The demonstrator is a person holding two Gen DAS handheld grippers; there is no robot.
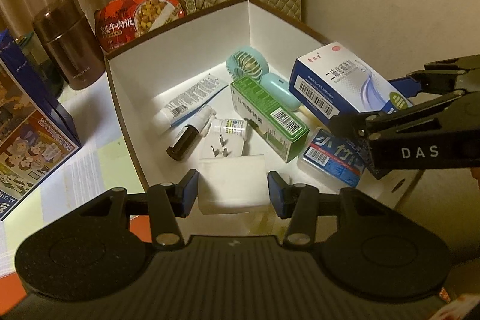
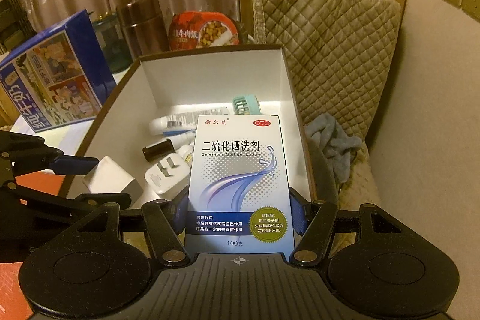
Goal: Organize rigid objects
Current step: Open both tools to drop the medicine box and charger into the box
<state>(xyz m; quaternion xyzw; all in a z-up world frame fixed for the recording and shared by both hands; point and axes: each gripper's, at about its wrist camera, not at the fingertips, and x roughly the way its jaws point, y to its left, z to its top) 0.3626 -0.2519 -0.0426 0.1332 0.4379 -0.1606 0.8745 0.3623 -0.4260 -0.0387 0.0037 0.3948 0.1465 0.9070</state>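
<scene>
An open cardboard storage box (image 1: pixel 192 50) with white inner walls holds a mint hand fan (image 1: pixel 246 65), a white tube (image 1: pixel 192 98), a green carton (image 1: pixel 267 119), a dark bottle (image 1: pixel 184 141), a small white bottle (image 1: pixel 229 128), a white plug adapter (image 1: pixel 222 147) and a blue-labelled clear case (image 1: pixel 330 161). My left gripper (image 1: pixel 233 191) is shut on a plain white block (image 1: pixel 232 185) over the box's near edge. Above the box's right side, my right gripper (image 2: pixel 240 215) is shut on a blue-and-white lotion carton (image 2: pixel 237 179).
Behind the storage box stand a brown flask (image 1: pixel 67 41) and a red instant-meal bowl (image 1: pixel 138 17). A blue illustrated carton (image 1: pixel 27 122) lies to the left. A quilted chair cover (image 2: pixel 330 44) and a grey cloth (image 2: pixel 330 146) are on the right.
</scene>
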